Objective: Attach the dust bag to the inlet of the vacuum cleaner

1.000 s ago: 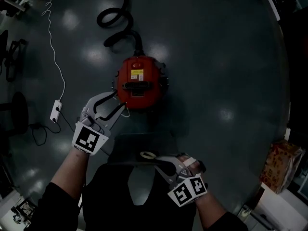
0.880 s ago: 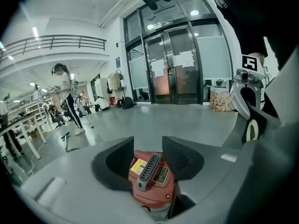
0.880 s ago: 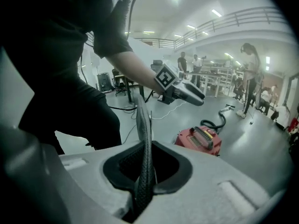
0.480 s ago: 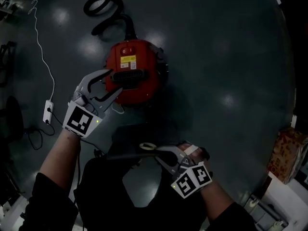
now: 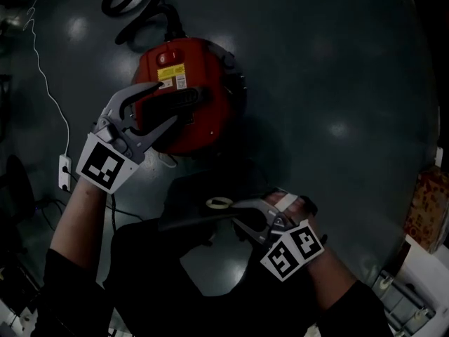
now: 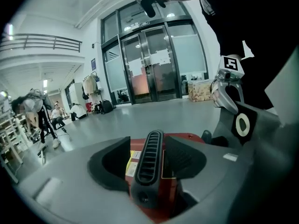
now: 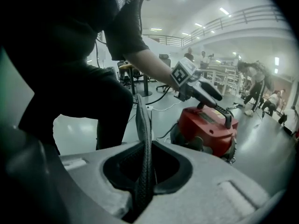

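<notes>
Lowered: left hand-held gripper (image 5: 166,104), jaws just opened wide astride the handle (image 5: 188,98) of the vacuum cleaner (image 5: 210,62) — likely to steady it; right hand-held gripper (image 5: 237,206) clamped on dust bag (image 5: 203,188).

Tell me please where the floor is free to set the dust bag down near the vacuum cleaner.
Free: the bare floor right of the vacuum cleaner, as far as the cardboard box. Crowded: the left side, with the white cable and power strip, and the far side, where the hose coils.
</notes>
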